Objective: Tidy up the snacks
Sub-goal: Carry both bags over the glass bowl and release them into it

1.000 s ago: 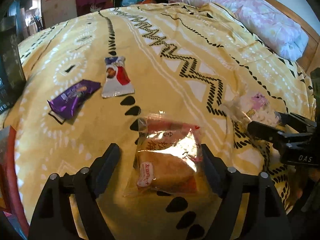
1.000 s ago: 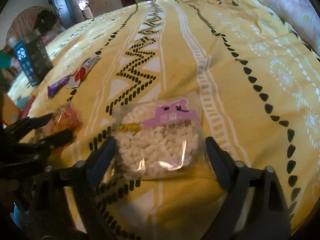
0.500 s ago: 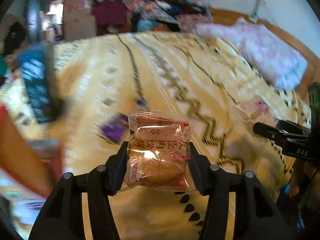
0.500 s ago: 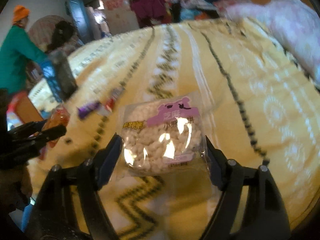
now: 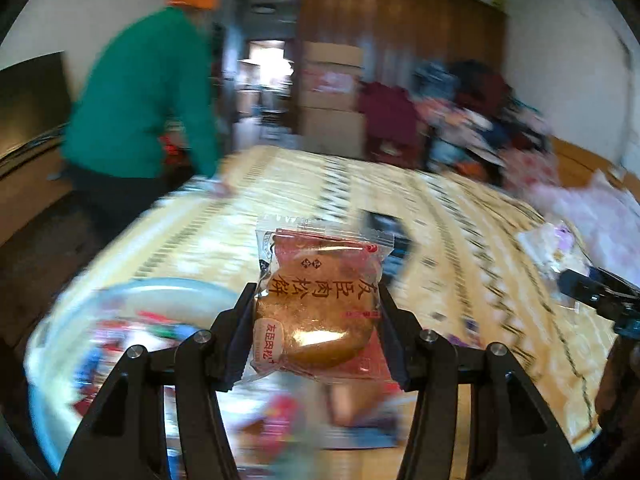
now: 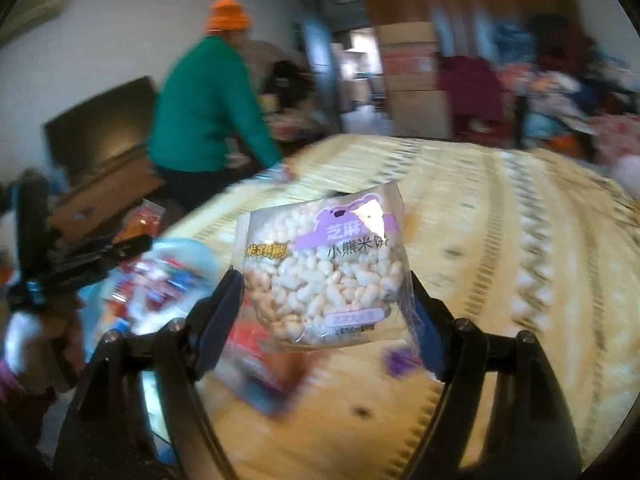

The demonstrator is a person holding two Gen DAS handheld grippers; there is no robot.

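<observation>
My left gripper (image 5: 316,320) is shut on a clear-and-red pack holding a brown pastry (image 5: 320,300), lifted above the yellow bed. My right gripper (image 6: 326,292) is shut on a clear pack of white puffed rice cake with a purple bear label (image 6: 324,268), also held in the air. A clear plastic bin with blurred snack packs (image 5: 120,320) lies low on the left in the left wrist view; the same bin (image 6: 168,280) shows left of the rice cake pack in the right wrist view. Each gripper appears at the edge of the other's view.
A yellow patterned bedspread (image 5: 460,240) fills the middle. A person in a green top and orange hat (image 5: 148,96) bends at the bed's far left corner. Cardboard boxes (image 5: 332,100) and piled clothes (image 5: 472,120) stand beyond the bed. A small purple packet (image 6: 398,360) lies on the bed.
Both grippers closed on their packs and lifted them off the bed, swinging left. The bin and the person have come into view.
</observation>
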